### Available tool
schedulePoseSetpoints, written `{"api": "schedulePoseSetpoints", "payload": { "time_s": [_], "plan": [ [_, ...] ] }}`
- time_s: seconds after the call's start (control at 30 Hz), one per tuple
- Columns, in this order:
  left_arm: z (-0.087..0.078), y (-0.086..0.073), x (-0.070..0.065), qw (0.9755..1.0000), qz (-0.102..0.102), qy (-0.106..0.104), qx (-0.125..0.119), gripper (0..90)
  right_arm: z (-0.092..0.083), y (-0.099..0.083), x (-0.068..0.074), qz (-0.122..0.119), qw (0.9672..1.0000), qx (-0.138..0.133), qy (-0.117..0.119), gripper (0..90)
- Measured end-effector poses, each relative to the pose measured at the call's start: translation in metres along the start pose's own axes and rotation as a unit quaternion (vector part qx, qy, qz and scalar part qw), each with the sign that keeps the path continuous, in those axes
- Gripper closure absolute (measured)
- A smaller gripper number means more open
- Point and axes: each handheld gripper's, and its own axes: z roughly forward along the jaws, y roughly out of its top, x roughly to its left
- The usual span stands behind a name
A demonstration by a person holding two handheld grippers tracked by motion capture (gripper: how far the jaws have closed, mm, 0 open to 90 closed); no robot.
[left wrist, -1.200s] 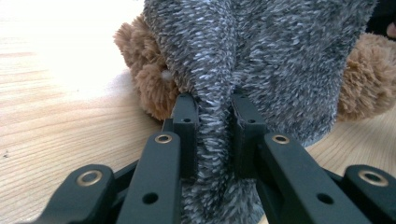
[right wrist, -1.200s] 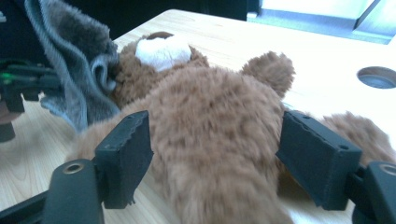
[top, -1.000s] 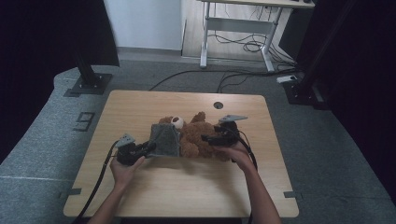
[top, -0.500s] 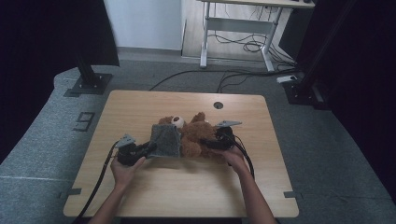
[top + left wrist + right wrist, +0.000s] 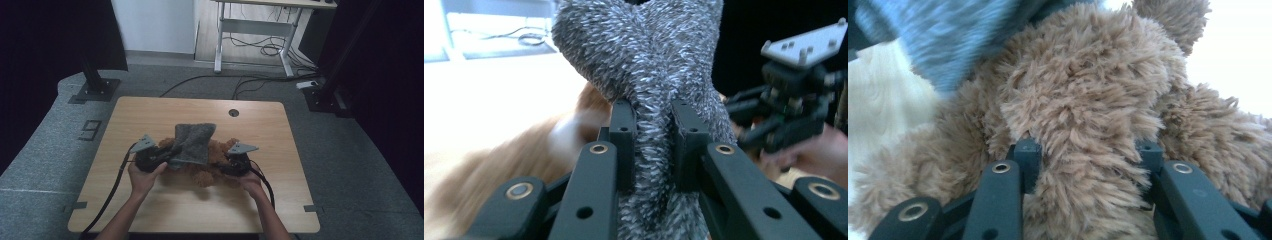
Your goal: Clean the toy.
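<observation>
Jaws of the left gripper (image 5: 651, 145) pinch a fold of the grey fleece cloth (image 5: 192, 144). The right gripper (image 5: 1083, 165), just closing, clasps the brown teddy bear (image 5: 207, 167) mid-table (image 5: 150, 110), partly under the cloth.

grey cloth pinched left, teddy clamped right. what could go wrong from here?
1. The left gripper pinches only a narrow fold of the fuzzy grey knitted cloth; a pull could slip it free.
2. The right gripper, whose jaws have just been closing, squeezes a soft limb of the brown plush teddy bear; the fur may give, letting the bear drag along.
3. Both grippers work close together above the wooden table and could collide.
</observation>
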Motion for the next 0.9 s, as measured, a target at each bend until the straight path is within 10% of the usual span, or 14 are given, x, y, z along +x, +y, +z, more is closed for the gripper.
{"api": "schedulePoseSetpoints", "payload": {
  "time_s": [0.37, 0.9],
  "plan": [
    [0.073, -0.008, -0.034, 0.9960, 0.034, -0.009, 0.082, 75.3, -0.003, -0.011, 0.016, -0.015, 0.9998, -0.011, -0.009, 56.6],
    [0.017, -0.029, -0.009, 0.9957, 0.035, 0.038, 0.076, 77.3, -0.005, -0.018, 0.025, -0.028, 0.9990, -0.016, -0.032, 56.8]
  ]
}}
